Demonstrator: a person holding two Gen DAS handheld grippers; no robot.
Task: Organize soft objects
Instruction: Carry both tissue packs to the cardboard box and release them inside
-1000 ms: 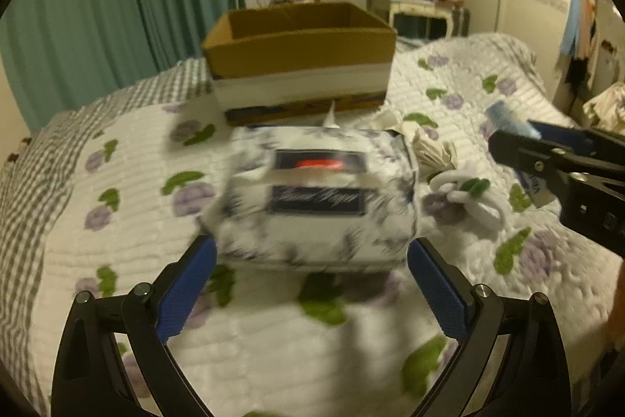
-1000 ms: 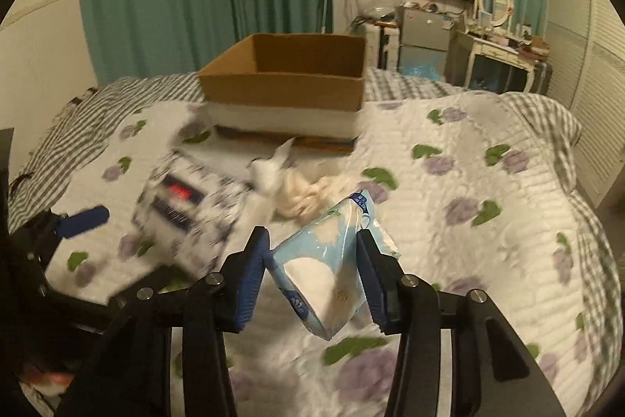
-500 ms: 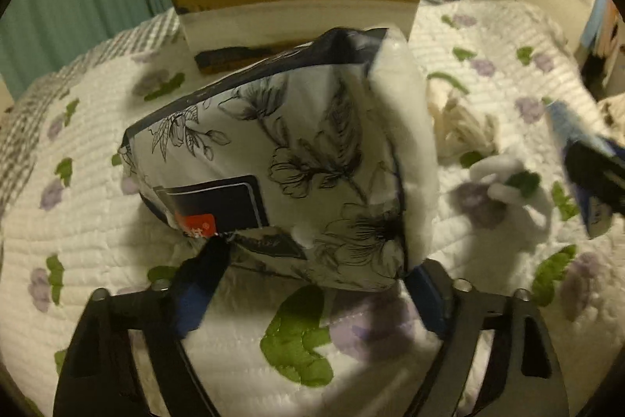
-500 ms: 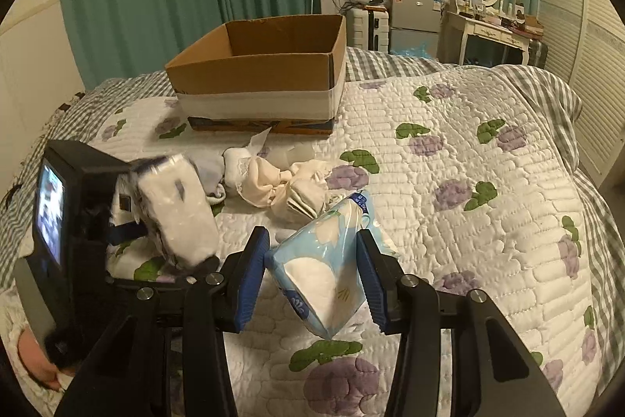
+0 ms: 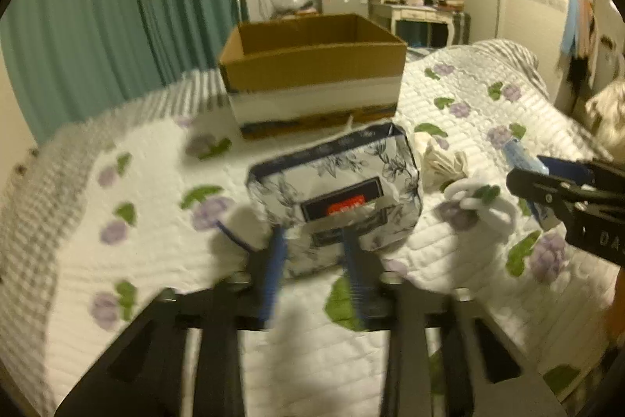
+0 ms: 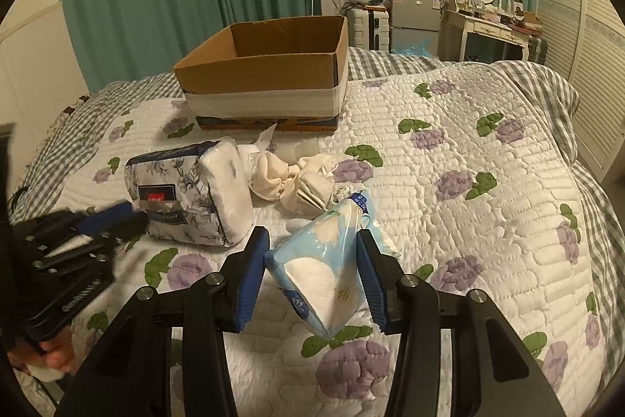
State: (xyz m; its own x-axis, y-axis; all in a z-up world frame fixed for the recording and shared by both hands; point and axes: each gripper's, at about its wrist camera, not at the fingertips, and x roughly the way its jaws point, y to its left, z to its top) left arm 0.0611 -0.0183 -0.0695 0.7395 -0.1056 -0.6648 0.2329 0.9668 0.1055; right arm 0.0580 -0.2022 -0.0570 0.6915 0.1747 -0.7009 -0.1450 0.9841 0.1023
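Blue tissue pack (image 6: 328, 272) is clamped between the right gripper (image 6: 312, 272) pads, held above the quilt (image 6: 488, 221). Left gripper (image 5: 314, 253) jaws have just been closing; floral tissue pack (image 5: 336, 198) lies on the quilt just ahead of them, pad contact cannot be told through the blur. Cardboard box (image 6: 269, 77) is seen open behind, cream cloth (image 6: 297, 182) beside the floral pack

Dim warm light, fisheye warp, motion blur
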